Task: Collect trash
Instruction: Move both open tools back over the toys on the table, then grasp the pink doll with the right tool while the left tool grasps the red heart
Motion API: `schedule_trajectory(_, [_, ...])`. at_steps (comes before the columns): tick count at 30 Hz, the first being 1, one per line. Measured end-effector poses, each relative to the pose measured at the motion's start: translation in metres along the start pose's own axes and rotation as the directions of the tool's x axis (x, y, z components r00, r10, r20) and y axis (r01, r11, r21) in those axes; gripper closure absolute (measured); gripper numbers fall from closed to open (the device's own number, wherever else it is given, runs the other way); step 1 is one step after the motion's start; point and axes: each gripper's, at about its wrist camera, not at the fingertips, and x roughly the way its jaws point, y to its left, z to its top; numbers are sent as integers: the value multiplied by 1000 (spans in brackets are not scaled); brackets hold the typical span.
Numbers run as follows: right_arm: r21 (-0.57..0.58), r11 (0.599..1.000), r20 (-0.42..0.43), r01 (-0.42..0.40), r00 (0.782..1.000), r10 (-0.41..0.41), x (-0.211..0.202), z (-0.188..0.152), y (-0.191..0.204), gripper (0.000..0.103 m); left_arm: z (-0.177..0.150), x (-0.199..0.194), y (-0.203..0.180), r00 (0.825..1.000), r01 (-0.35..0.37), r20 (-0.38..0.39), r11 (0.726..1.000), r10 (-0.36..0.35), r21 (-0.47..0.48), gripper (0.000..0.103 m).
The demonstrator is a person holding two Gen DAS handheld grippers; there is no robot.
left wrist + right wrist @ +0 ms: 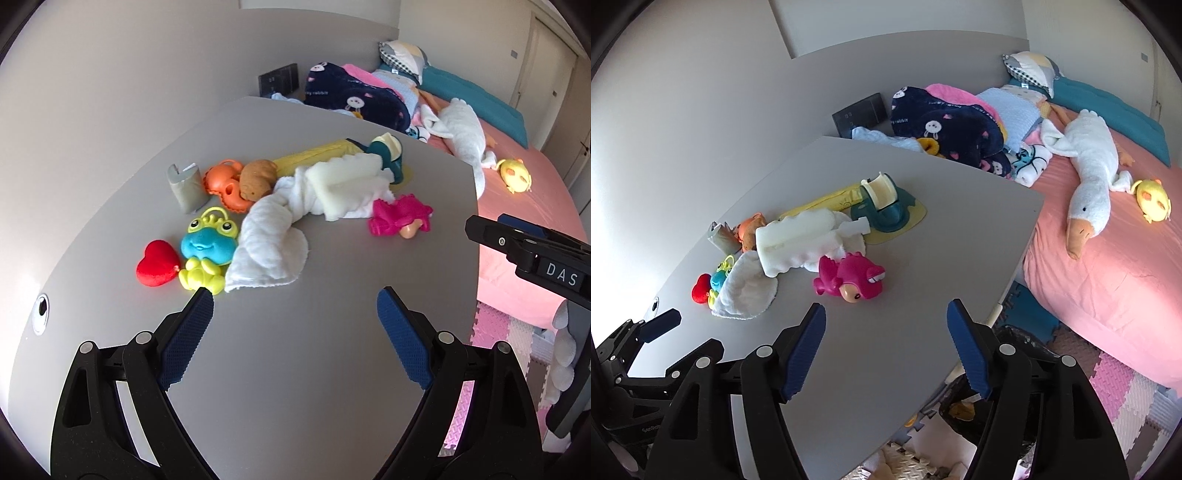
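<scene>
My left gripper hangs open over the bare near part of the grey table, nothing between its blue pads. Just beyond it lie a white cloth, a blue-and-yellow frog toy and a red heart. A white foam block, a pink toy, an orange toy, a brown plush and a crumpled grey wrapper lie farther back. My right gripper is open and empty above the table's right edge, near the pink toy.
A teal stand on a yellow mat sits at the back of the table. Right of the table is a pink bed with a plush goose, a yellow toy and piled blankets. A black bag sits below the table edge on foam floor tiles.
</scene>
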Motion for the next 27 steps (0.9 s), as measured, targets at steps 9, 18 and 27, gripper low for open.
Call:
schedule_trajectory(9, [-35,999,-31,6,1000,-7,35,9,24,34,0,9,42,1000,-29,-10,997,29,-68,16])
schedule_trajectory(18, [-61,998,-49,0,999,-3,67,17,39,34,0,19,76,997,-80,-25,989,77,-123,16])
schedule_trajectory(27, [-105,993,-36,47,998,-51,95,13,40,34,2,34,105,993,-115,-42,977,109,-179,16])
